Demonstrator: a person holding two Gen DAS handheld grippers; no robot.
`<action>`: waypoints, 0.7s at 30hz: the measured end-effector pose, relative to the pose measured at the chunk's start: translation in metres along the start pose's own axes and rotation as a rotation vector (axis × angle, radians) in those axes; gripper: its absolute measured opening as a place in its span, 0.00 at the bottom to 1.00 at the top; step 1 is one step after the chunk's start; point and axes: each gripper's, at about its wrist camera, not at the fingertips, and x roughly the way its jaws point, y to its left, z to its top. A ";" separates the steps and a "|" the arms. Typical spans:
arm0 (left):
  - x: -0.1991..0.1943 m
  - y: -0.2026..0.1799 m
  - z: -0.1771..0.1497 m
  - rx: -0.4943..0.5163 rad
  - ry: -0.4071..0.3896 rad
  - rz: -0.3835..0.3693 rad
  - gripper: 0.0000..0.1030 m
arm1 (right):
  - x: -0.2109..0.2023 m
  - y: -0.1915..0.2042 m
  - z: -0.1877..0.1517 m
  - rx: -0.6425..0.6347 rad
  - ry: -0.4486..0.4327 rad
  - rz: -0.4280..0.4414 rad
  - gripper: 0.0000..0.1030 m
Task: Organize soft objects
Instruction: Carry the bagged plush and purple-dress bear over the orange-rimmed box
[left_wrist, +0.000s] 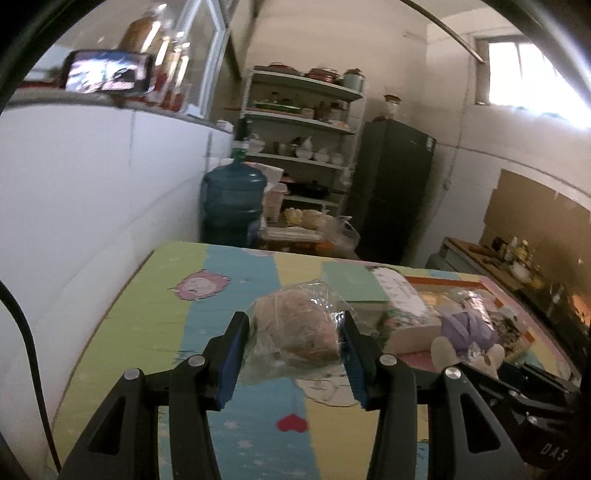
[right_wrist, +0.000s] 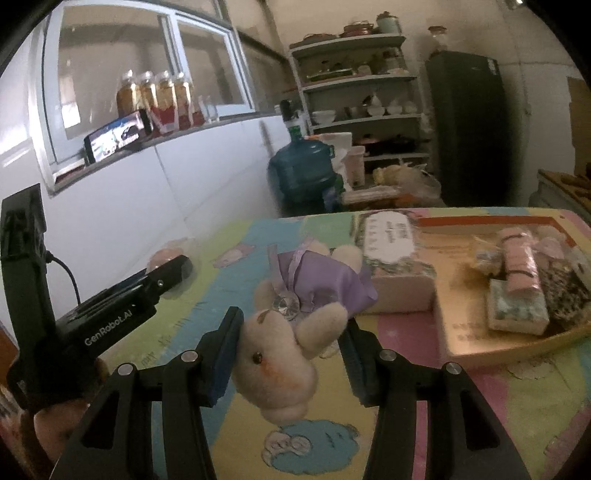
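Blue pads on the left tool are squeezing a soft brownish bundle in a clear plastic bag, one pad on each side, and the bag is sitting low over the bright cartoon desk. Just to the right of the bag, a green flat box is lying on the desk, and a flowery box is lying beside it. Farther right, a cream bunny in a purple dress is hanging between the pads of the right tool, which is holding it by the head and ear, just above the desk. The bunny's purple dress is reaching back toward the flowery box. At the far right, a tan tray is resting on the desk, and small wrapped soft things are lying in it, with a pink roll on top of them. Behind the desk, a big blue water jug is standing on the floor next to a white shelf full of dishes.
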 end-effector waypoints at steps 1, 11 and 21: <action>-0.001 -0.003 -0.001 0.006 0.000 -0.007 0.47 | -0.004 -0.004 -0.001 0.010 -0.006 -0.002 0.51; -0.003 -0.076 -0.010 0.124 0.029 -0.144 0.47 | -0.052 -0.044 -0.015 0.092 -0.085 -0.074 0.51; 0.008 -0.140 -0.019 0.170 0.050 -0.235 0.47 | -0.087 -0.110 -0.028 0.194 -0.138 -0.164 0.51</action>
